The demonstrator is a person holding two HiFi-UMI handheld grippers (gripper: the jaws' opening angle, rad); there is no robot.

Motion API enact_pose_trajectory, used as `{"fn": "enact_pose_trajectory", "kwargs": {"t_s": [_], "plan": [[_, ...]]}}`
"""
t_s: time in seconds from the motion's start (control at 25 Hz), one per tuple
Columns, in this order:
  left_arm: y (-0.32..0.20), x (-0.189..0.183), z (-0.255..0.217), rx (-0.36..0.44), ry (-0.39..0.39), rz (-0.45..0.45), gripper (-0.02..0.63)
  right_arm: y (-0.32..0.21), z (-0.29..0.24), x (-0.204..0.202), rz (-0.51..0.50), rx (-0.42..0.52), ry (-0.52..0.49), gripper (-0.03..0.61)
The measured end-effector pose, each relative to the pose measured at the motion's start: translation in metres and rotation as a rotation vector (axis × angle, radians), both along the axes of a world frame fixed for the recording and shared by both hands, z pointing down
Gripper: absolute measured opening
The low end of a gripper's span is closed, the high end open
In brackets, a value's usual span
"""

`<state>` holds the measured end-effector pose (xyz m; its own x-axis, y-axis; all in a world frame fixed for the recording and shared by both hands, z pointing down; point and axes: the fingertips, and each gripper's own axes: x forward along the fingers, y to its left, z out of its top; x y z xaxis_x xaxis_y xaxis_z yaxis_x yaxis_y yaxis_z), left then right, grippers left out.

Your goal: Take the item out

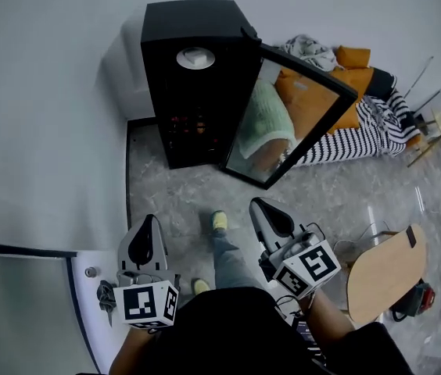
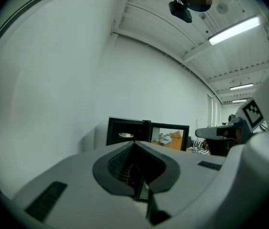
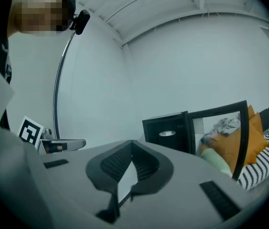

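Both sets of jaws are pressed together with nothing in them. The left gripper (image 1: pixel 148 225) sits lower left in the head view and the right gripper (image 1: pixel 259 209) just right of centre, both pointing up the frame at the black cabinet (image 1: pixel 193 84). They're well apart from it, with bare grey floor (image 1: pixel 173 194) in between.

The cabinet's glass door (image 1: pixel 287 119) hangs open to the right and reflects a sofa. Inside, on a dark shelf, there's something small and orange-red (image 1: pixel 186 123). My guess is that's the item, but it's too dim to say what it is. A white round thing (image 1: pixel 195 57) sits on the cabinet's top.

So the step looks like the approach, barely begun. How I'd do it: step closer, spread one gripper's jaws before it goes in, come in level with the shelf, and stay off the door edge. The left looks like the freer line, since the door crowds the right. Close gently, no idea if it's soft.
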<state>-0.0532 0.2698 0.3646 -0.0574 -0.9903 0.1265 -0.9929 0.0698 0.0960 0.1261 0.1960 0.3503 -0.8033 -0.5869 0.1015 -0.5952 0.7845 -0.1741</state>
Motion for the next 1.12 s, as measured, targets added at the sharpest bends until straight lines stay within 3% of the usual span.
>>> {"fn": "enact_pose_trajectory", "kwargs": {"t_s": [0.28, 0.68, 1.12], "plan": [[-0.127, -0.017, 0.004, -0.027, 0.025, 0.020, 0.009, -0.118, 0.009, -0.027, -0.007, -0.028, -0.018, 0.005], [-0.298, -0.052, -0.013, -0.056, -0.017, -0.012, 0.009, -0.285, 0.013, -0.086, -0.092, -0.100, -0.056, 0.005], [-0.393, -0.079, -0.003, -0.063, -0.074, -0.027, 0.009, -0.395, 0.052, -0.140, -0.110, -0.233, -0.065, 0.019]]}}
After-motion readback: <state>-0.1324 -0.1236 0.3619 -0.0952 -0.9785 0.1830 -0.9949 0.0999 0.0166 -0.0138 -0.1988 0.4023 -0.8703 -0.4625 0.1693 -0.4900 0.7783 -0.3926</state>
